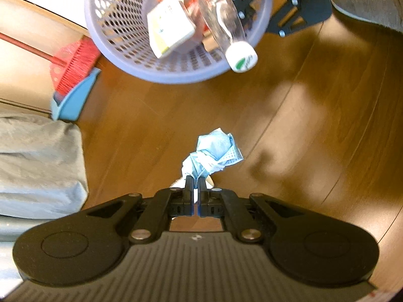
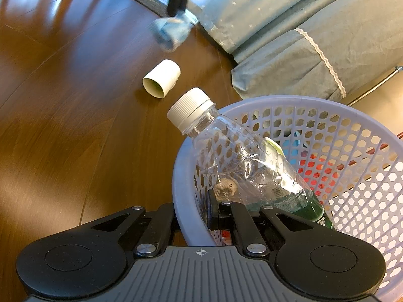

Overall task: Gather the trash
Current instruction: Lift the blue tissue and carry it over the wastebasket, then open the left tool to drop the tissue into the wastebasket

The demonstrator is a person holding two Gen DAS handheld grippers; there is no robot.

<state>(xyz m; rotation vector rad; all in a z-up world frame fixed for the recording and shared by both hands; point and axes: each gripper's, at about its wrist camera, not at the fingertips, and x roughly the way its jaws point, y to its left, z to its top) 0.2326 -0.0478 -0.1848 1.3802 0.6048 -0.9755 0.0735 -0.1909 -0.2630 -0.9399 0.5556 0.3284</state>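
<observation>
Blue crumpled tissue wad (image 1: 212, 154): pinched in closed left gripper (image 1: 196, 180), above the floor. Lavender perforated plastic basket (image 1: 121, 25) lies ahead, its rim clamped by right gripper (image 2: 214, 211).

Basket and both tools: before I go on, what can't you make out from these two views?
- Basket bottom: in the left wrist view a white box and the clear bottle cover it; red items beneath stay unidentifiable.
- Right tool fingertips: in the right wrist view basket rim and bottle hide them, so the contact is unclear.
- Blue crumpled wad: blurred in the right wrist view.
- Left tool: what the pale scrap beside its fingertips is, is unclear.
</observation>
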